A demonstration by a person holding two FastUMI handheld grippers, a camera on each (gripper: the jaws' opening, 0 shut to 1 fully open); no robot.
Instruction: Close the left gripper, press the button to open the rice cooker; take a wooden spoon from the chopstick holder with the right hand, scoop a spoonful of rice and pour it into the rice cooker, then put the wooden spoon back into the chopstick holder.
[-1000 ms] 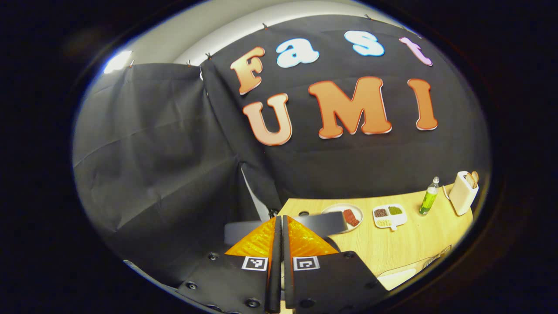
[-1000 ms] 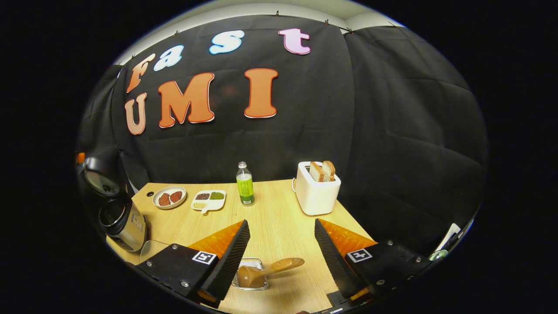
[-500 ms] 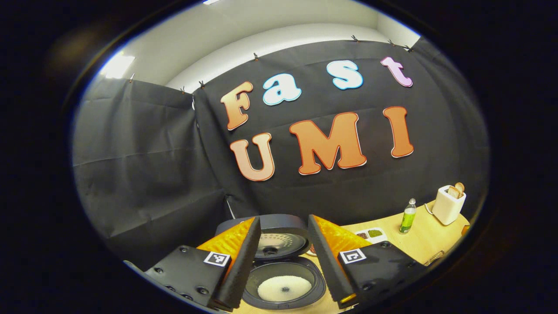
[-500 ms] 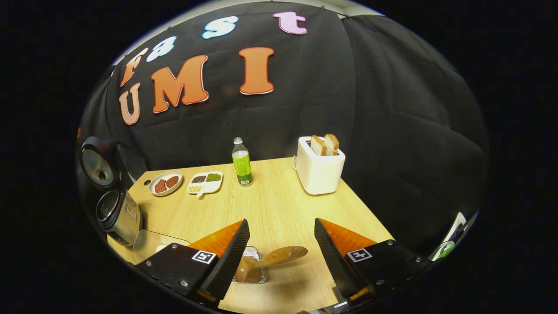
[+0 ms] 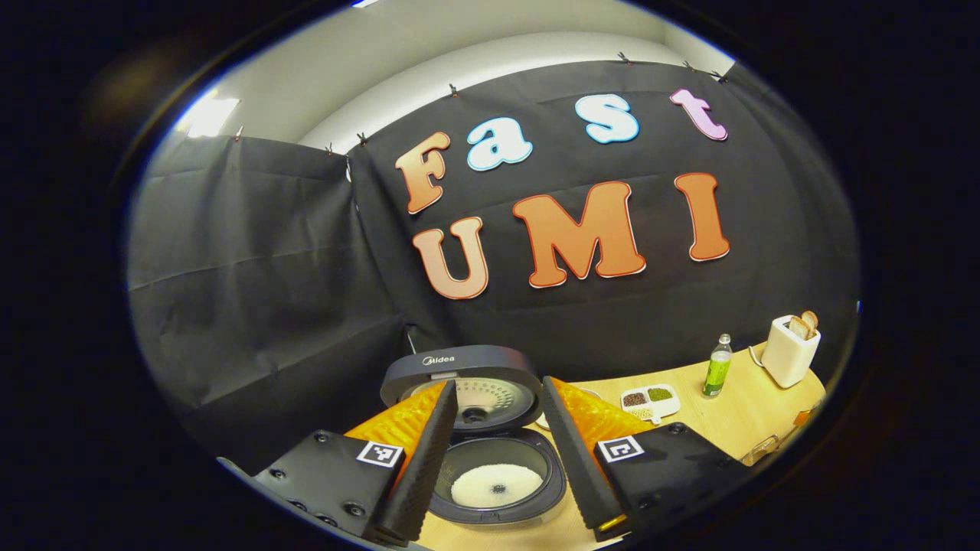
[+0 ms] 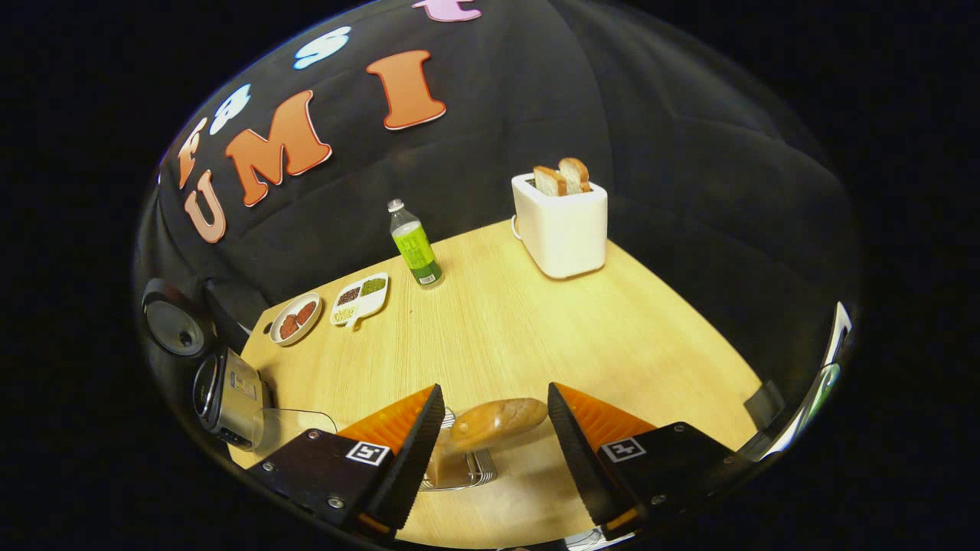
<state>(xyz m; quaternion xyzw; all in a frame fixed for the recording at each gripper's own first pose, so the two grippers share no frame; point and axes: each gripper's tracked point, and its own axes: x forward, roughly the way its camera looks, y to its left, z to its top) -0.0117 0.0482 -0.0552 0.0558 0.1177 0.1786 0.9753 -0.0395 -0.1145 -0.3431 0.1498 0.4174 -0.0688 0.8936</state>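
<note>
The rice cooker (image 5: 490, 459) stands open, lid up, white rice in its pot, framed between the left gripper (image 5: 494, 451) fingers, which are apart and hold nothing. The right gripper (image 6: 494, 451) hangs with fingers spread on either side of the wooden spoon (image 6: 494, 419), whose handle leans out of the wire chopstick holder (image 6: 463, 468) near the table's front edge. To grasp well, lower squarely over the handle, clamp firmly, then lift straight up so the holder does not tip.

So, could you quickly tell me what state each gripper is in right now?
Left gripper: open, holding nothing, above the open black rice cooker.
Right gripper: open, holding nothing, around the brown wooden spoon.
</note>
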